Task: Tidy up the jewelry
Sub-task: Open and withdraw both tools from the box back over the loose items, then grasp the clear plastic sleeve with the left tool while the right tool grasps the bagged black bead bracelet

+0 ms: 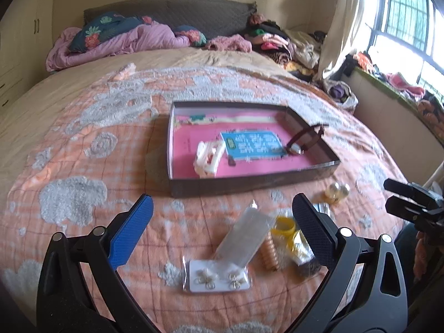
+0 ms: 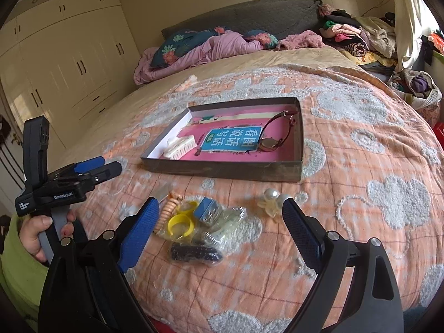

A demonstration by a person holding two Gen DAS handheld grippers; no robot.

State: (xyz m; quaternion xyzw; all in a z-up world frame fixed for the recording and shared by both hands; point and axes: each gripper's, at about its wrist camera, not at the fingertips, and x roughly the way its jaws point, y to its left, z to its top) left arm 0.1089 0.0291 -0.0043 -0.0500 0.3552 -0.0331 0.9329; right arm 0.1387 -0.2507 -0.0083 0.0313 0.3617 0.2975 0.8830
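A shallow dark box (image 1: 249,186) (image 2: 222,169) with a pink floor lies on the bed. In it are a white hair claw (image 1: 208,158) (image 2: 179,145) and a brown-strap watch (image 1: 301,141) (image 2: 273,138). In front of the box lies a loose pile: an earring card in a clear bag (image 1: 217,277), a clear packet (image 1: 244,236), a coiled peach hair tie (image 1: 269,252) (image 2: 169,208), yellow rings (image 1: 284,226) (image 2: 181,222), a pearl clip (image 1: 337,191) (image 2: 272,198) and a dark beaded piece (image 2: 195,252). My left gripper (image 1: 222,213) (image 2: 97,169) is open and empty over the pile. My right gripper (image 2: 220,213) (image 1: 399,194) is open and empty above the pile.
The bed has an orange quilt with grey fluffy patches (image 2: 396,202). Pillows and a purple duvet (image 1: 119,41) lie at the headboard. Piled clothes (image 2: 358,38) sit at the far right, a wardrobe (image 2: 69,63) at the left, a window (image 1: 408,19) at the right.
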